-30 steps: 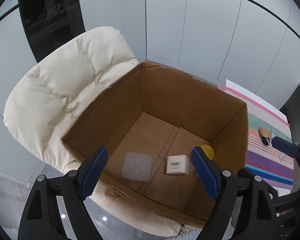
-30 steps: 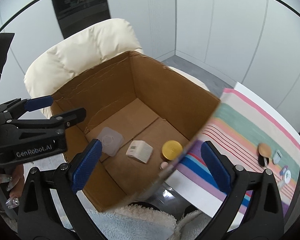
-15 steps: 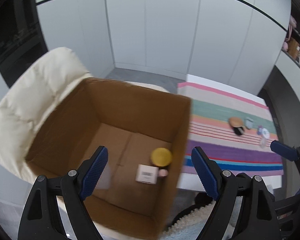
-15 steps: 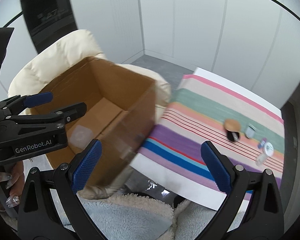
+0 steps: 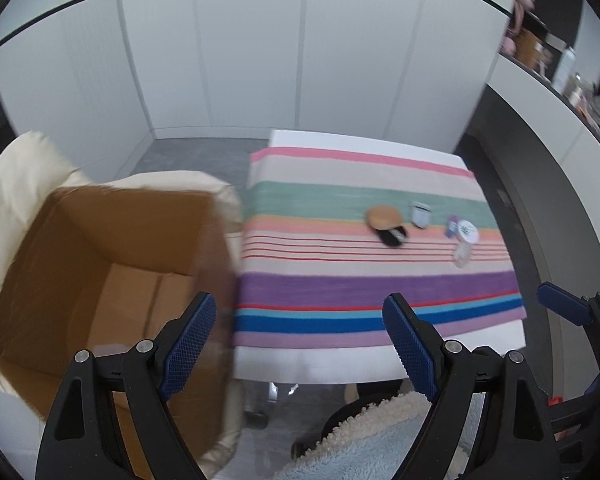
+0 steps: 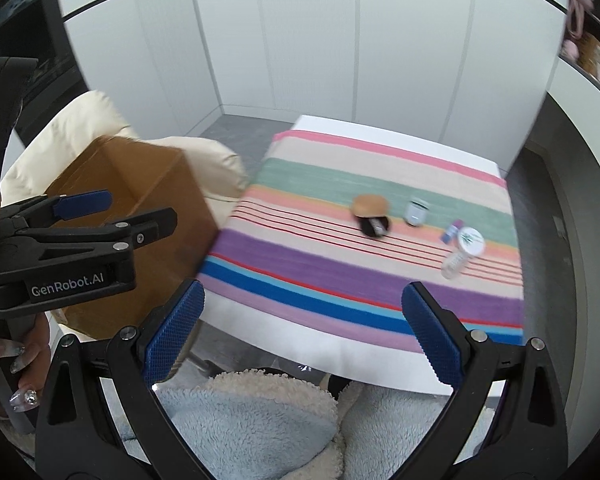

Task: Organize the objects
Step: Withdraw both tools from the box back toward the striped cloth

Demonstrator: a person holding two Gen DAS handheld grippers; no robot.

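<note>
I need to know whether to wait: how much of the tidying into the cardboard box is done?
Partly, at best. The cardboard box sits on the cream chair, but blur and the angle hide its contents. Nothing is in hand: the left gripper and right gripper are both open and empty. Left on the striped cloth: a tan-and-black item, small jar, purple tube, white-lidded container and clear bottle.

I note matt brown cardboard on the box, resting on a cream padded fabric chair. The striped cloth looks woven, matt. Both gripper frames are black plastic; the left gripper pads are blue, cross-hatched. Fleece looks rough.
</note>
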